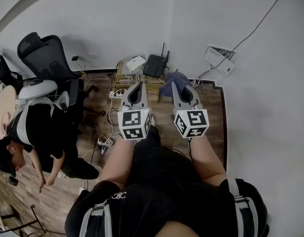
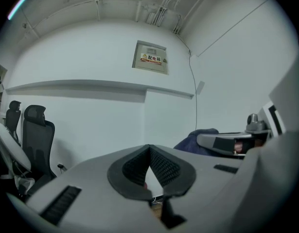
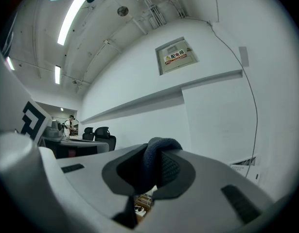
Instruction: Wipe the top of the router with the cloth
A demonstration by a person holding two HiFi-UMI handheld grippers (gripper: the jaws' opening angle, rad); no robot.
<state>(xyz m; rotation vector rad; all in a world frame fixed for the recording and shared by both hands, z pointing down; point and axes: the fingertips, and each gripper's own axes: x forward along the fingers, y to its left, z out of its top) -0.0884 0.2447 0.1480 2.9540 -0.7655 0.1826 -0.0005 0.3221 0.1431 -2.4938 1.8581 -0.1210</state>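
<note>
The black router (image 1: pixel 154 65) with upright antennas stands on a low wooden stand (image 1: pixel 123 74) against the wall, seen in the head view. A dark blue cloth (image 1: pixel 172 81) hangs from my right gripper (image 1: pixel 176 86), just in front of and to the right of the router. In the right gripper view the cloth (image 3: pixel 156 154) is bunched between the shut jaws. My left gripper (image 1: pixel 137 87) hovers beside it, short of the stand. Its jaws meet with nothing between them, and the left gripper (image 2: pixel 149 150) points at the white wall. The cloth (image 2: pixel 197 138) also shows there, at the right.
A white device (image 1: pixel 136 63) lies left of the router. A black office chair (image 1: pixel 47 58) and a crouching person (image 1: pixel 38 132) are at the left. A power strip (image 1: pixel 105 142) and cables lie on the wooden floor. A white box (image 1: pixel 218 58) hangs on the right wall.
</note>
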